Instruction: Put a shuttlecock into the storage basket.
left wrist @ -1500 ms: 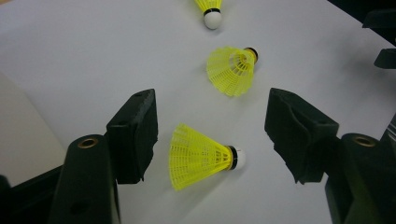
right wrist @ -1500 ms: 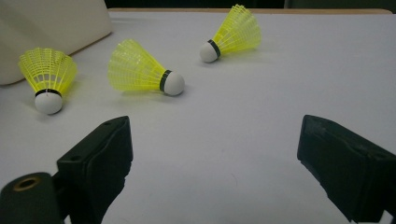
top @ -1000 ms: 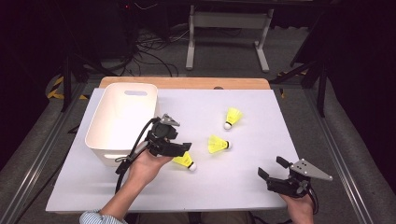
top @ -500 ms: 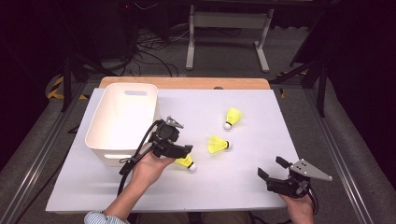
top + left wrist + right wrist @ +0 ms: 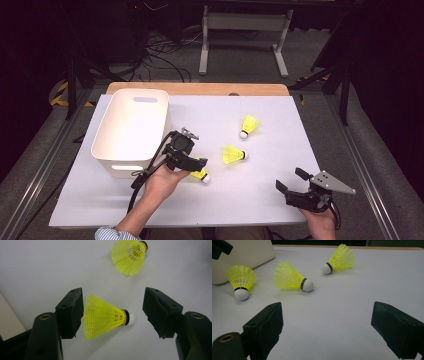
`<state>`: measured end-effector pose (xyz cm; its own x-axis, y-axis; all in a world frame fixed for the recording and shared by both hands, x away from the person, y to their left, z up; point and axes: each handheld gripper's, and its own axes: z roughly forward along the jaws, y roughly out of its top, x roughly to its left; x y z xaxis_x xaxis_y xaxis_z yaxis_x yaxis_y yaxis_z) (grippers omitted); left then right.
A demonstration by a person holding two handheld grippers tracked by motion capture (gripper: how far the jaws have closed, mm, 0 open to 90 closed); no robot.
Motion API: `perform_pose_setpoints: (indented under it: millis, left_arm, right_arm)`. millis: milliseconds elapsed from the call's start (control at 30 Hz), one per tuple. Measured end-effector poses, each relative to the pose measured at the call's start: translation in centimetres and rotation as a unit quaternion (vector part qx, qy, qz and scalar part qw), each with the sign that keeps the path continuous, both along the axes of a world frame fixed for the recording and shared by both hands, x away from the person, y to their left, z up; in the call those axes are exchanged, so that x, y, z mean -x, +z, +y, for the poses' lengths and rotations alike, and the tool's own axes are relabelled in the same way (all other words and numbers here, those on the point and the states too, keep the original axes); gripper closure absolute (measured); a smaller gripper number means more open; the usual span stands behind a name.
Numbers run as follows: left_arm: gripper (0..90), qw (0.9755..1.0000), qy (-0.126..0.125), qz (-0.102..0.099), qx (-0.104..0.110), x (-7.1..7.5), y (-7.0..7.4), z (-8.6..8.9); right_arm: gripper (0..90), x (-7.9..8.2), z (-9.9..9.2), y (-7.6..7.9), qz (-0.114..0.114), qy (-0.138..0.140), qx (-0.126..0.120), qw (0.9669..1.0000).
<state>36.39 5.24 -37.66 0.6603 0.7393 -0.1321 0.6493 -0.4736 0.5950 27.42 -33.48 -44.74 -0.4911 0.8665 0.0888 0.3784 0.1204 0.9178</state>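
Left tool (image 5: 197,167): jaws wide open, straddling the near shuttlecock (image 5: 106,315); the skirt's rim just beside one jaw, the cork well short of the other, nothing pressing.
Change: against the earlier high-view pictures, the left tool has crept toward the shuttlecock and now sits over it; its jaws have eased only slightly wider.
Near shuttlecock: lies on its side on the counter (image 5: 250,195), at 5 o'clock from the bin (image 5: 131,131), cork toward 4 o'clock in the high view.
Other shuttlecocks: middle one (image 5: 233,155) at 2 o'clock from the left tool; far one (image 5: 249,126) beyond it, both loose on the counter.
Right tool (image 5: 293,181): jaws apart, holding nothing, parked at the counter's 5 o'clock corner, unmoved.
Meaning: the reach looks finished; closing on the skirt seems the next step, then a lift toward the bin.
Bin: no shuttlecock seen in it.
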Motion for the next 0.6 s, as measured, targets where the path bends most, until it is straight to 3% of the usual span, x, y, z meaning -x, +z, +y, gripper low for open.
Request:
perform_pose_setpoints:
  millis: [600]
  left_arm:
    - [33.5,0.9995,0.022,0.019,-0.015,-0.4,-1.6,-0.1]
  right_arm:
    - [11.9,0.1,0.2,0.0,-0.004,-0.001,0.009,0.9999]
